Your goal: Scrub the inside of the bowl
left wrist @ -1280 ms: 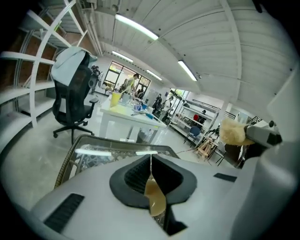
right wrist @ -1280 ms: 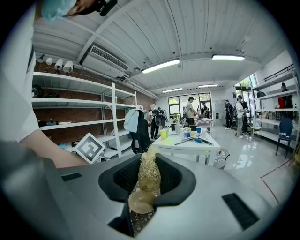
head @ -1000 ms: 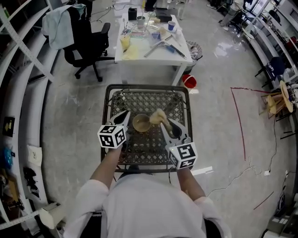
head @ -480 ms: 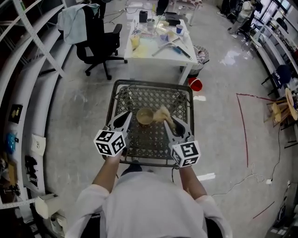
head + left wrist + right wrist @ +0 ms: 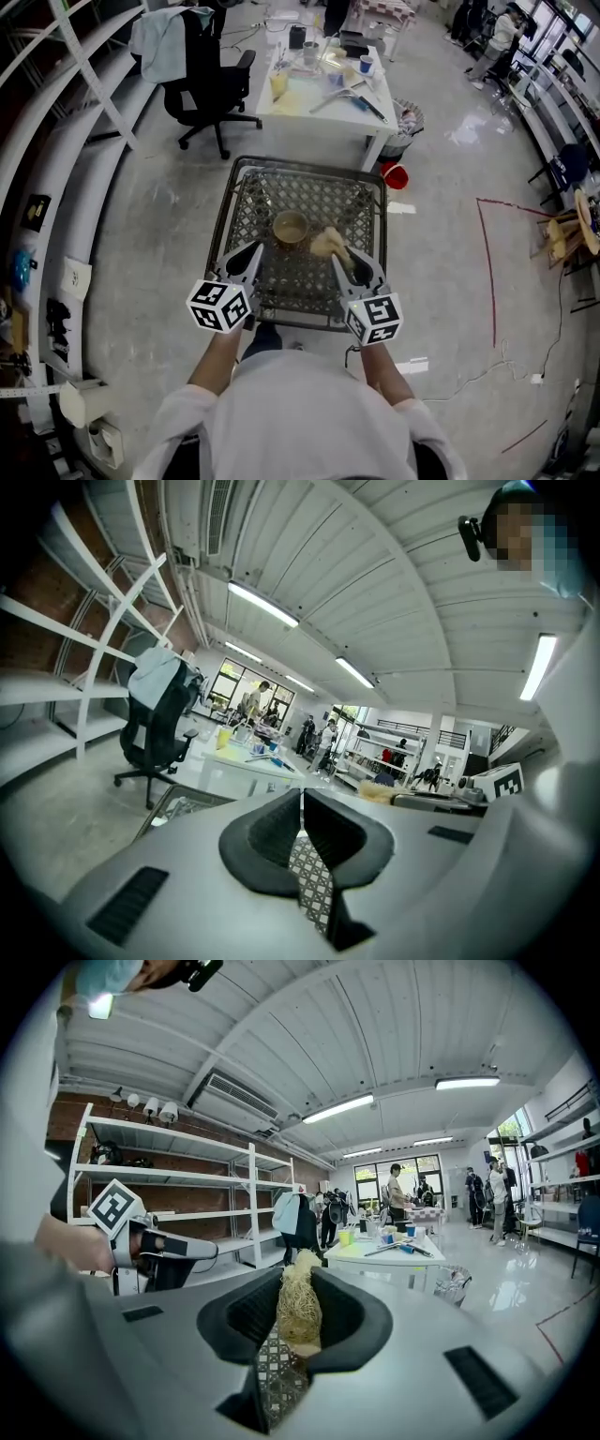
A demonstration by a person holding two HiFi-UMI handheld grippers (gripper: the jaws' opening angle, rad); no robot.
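My right tongs (image 5: 338, 256) are clamped on a tan fibrous scrub pad (image 5: 327, 243); my left tongs (image 5: 254, 250) are pressed together on nothing. The tan round bowl (image 5: 290, 228) sits mouth-up on the black wire-mesh table (image 5: 309, 192), ahead between my 2 tongs, just left of the pad and nearer my right.

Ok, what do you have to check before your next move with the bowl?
1. Scrubber clamped in the right gripper: ok.
2. Bowl upright on the table: ok.
3. Left gripper steadying the bowl: not ok, it is shut, empty and apart from the bowl.
4. Scrubber inside the bowl: not ok, it is beside it.
5. Dirt left inside the bowl: cannot tell.
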